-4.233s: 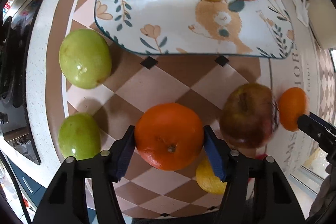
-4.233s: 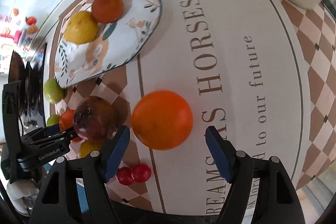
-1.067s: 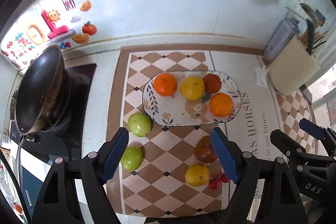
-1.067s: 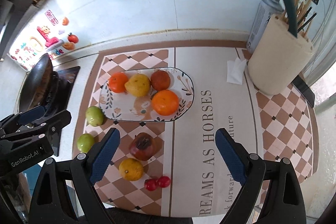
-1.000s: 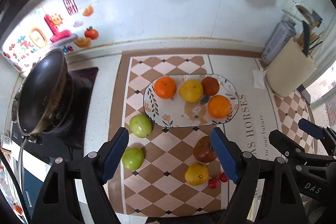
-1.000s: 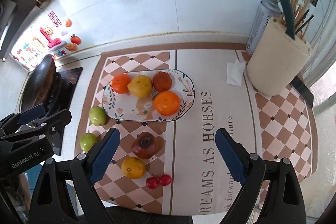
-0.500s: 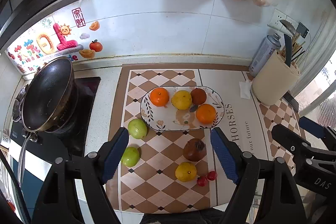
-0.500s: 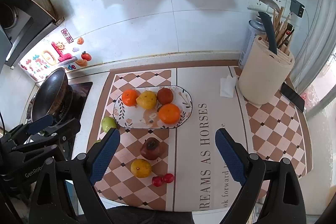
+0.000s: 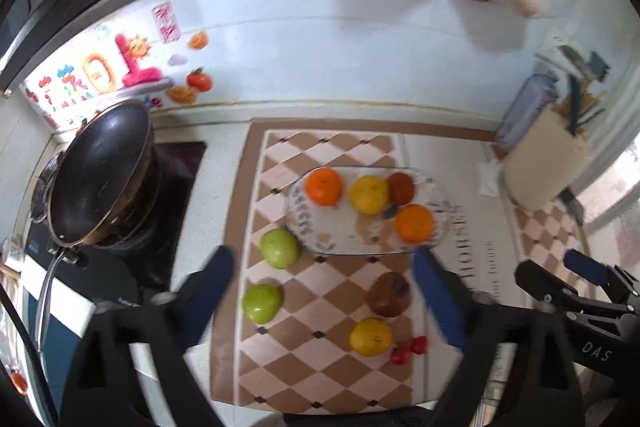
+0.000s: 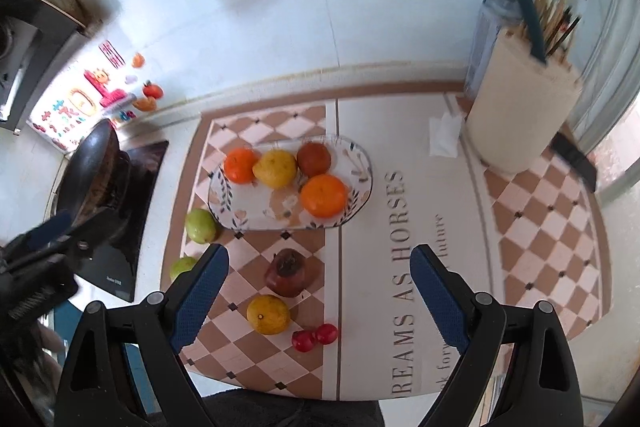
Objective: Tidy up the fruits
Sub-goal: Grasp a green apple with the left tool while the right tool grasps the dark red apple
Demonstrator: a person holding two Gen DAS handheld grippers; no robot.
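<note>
1. Patterned oval plate (image 10: 360,163), flat on the chequered mat, bearing four fruits: small orange (image 10: 239,165), yellow lemon (image 10: 275,169), dark red-brown fruit (image 10: 314,159), large orange (image 10: 323,195).
2. Two green apples (image 9: 279,248) (image 9: 262,303), on the mat left of the plate.
3. Bruised dark apple (image 10: 289,273), near the plate's front edge.
4. Second lemon (image 10: 268,314), just in front of it.
5. Two cherry tomatoes (image 10: 315,337), touching, beside that lemon.

We get bright, even daylight here, strongest on the right side. Both views look smeared with motion blur, worst along the top wall, and fisheye bending darkens the edges.
</note>
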